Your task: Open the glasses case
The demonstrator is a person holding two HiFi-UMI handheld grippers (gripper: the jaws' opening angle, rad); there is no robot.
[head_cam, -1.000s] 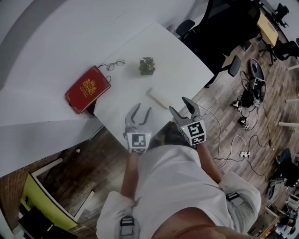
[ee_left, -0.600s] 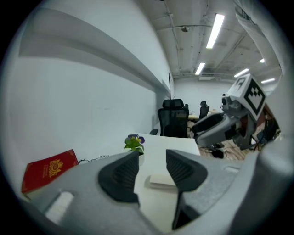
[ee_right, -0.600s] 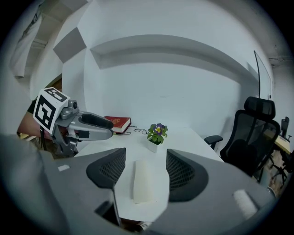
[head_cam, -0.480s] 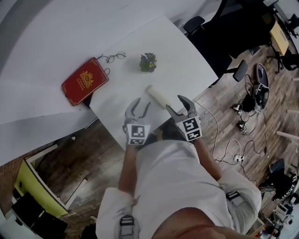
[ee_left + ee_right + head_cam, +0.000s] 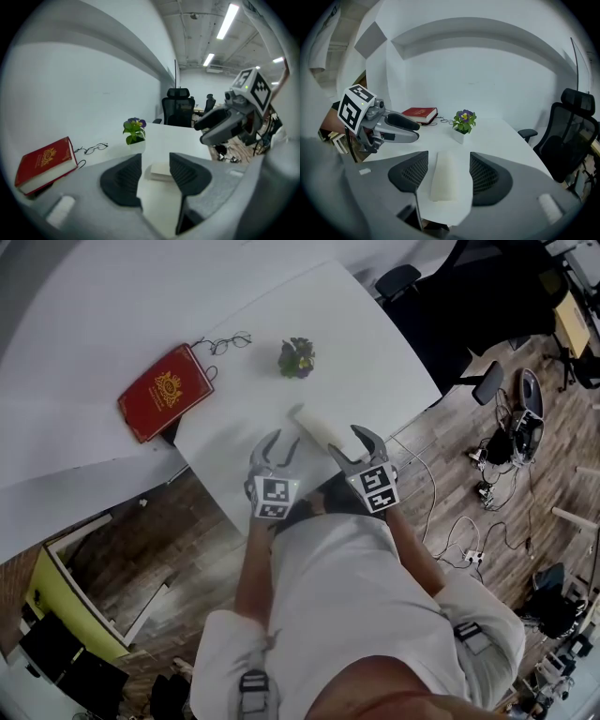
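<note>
The cream glasses case lies closed on the white surface, close to its near edge, with one end towards the person. The right claw is at that near end, its jaws wide apart. In the right gripper view the case sits in line between them, with the pads clear of both its sides. The left claw is just beside the case, its jaws also apart and holding nothing. Farther back are a potted plant, spectacles and a red book.
</note>
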